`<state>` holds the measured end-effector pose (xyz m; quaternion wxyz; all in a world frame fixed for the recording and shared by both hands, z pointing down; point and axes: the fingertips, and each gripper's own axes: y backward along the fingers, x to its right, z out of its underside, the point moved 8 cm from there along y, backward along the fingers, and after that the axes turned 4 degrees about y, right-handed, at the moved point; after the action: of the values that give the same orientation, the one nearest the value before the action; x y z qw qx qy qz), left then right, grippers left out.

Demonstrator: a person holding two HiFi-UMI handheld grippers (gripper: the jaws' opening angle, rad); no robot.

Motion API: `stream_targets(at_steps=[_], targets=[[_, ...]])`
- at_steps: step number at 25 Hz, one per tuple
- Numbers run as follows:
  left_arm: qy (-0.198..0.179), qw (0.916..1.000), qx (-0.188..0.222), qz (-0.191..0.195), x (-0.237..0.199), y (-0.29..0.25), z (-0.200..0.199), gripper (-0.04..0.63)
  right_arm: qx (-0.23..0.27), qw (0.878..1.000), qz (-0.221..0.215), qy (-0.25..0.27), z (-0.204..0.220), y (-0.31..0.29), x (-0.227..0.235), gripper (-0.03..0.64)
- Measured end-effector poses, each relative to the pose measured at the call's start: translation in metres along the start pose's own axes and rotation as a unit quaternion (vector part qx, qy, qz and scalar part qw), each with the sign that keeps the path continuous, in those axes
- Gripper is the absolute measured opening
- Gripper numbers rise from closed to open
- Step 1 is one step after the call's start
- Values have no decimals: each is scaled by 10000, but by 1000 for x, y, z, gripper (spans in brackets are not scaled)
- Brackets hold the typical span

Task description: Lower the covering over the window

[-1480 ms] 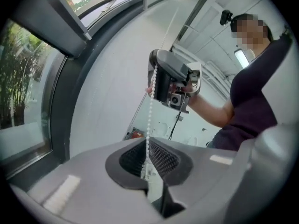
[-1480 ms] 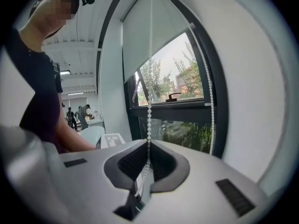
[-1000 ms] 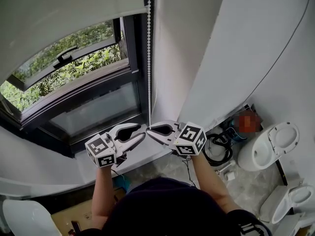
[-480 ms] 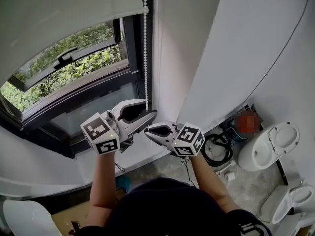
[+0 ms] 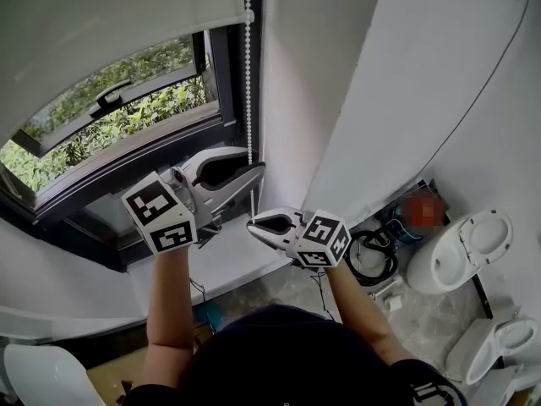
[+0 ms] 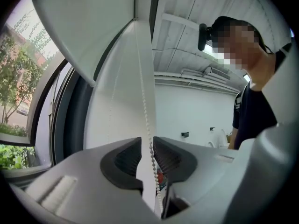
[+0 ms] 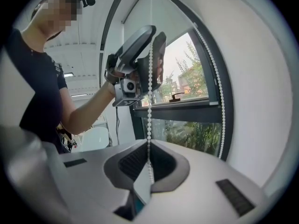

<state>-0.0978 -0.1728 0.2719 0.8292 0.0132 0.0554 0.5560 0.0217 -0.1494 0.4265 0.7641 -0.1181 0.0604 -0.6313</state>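
Hanging across the upper left, the roller blind point(image 5: 101, 15) covered only the top of the window point(image 5: 127, 125), and the panes below it showed green leaves outside. Just right of the glass, the left gripper point(image 5: 256, 161) was raised to the bead chain point(image 5: 248, 74), which dropped from the blind's right end along the dark frame. Its jaws had just been closing and stood a narrow gap apart, with the chain running between them but not pinched. Lower and slightly further right, the right gripper point(image 5: 251, 224) had its jaws pressed together on the same chain, beneath the left one. Beyond the white wall, at far right, a white toilet point(image 5: 461, 252) stood on the floor.
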Motion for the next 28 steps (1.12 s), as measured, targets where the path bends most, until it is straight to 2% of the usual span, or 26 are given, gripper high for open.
stream_targets(at_steps=[2, 3, 8, 11, 13, 16, 22, 28], targets=[[-114, 9999, -115, -2, 1, -2, -4, 71, -7, 10000, -6, 2, 0, -1, 1, 21], [-133, 9998, -156, 6, 2, -3, -5, 38, -7, 10000, -9, 1, 0, -1, 1, 20], [84, 9998, -159, 89, 1, -4, -4, 22, -34, 10000, -20, -6, 0, -2, 3, 20], [93, 9992, -377, 124, 1, -5, 5, 21, -303, 9995, 8, 109, 7, -5, 4, 20], [251, 9986, -434, 188, 1, -5, 16, 21, -478, 9988, 8, 144, 16, -6, 4, 20], [607, 9975, -274, 250, -2, -2, 28, 20, -549, 9985, -16, 68, 24, -8, 2, 20], [919, 9948, -290, 339, -2, 0, 52, 20, -958, 9953, -74, 134, 40, -13, -1, 20], [1194, 9914, -385, 374, -2, 0, 76, 20, -999, 9949, -114, -100, 54, -14, 0, 20]])
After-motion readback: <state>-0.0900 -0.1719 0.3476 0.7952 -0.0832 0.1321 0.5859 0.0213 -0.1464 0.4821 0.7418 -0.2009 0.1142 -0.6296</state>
